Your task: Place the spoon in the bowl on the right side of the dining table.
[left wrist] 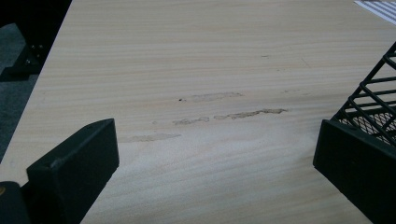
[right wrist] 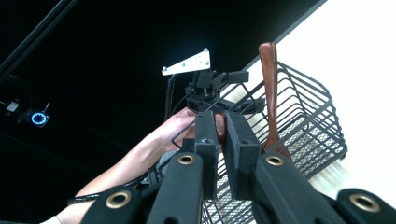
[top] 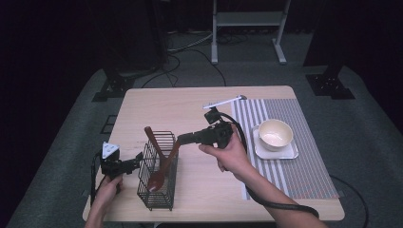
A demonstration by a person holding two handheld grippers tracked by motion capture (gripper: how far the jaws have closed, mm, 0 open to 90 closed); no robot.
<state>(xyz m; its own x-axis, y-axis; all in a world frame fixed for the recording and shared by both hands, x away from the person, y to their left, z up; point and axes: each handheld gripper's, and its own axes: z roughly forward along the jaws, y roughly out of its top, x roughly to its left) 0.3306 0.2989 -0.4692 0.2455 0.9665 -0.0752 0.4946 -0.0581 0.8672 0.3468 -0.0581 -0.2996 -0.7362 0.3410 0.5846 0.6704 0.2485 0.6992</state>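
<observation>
Spoon (top: 164, 166) | your right gripper (top: 183, 138) pinches its handle | left fingers (left wrist: 74, 172) spread beside basket (top: 159, 190) | risk: snagging wire (basket tips).

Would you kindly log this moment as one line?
right claw: shut on wooden spoon | spoon: in wire basket | left claw: open beside basket
</observation>
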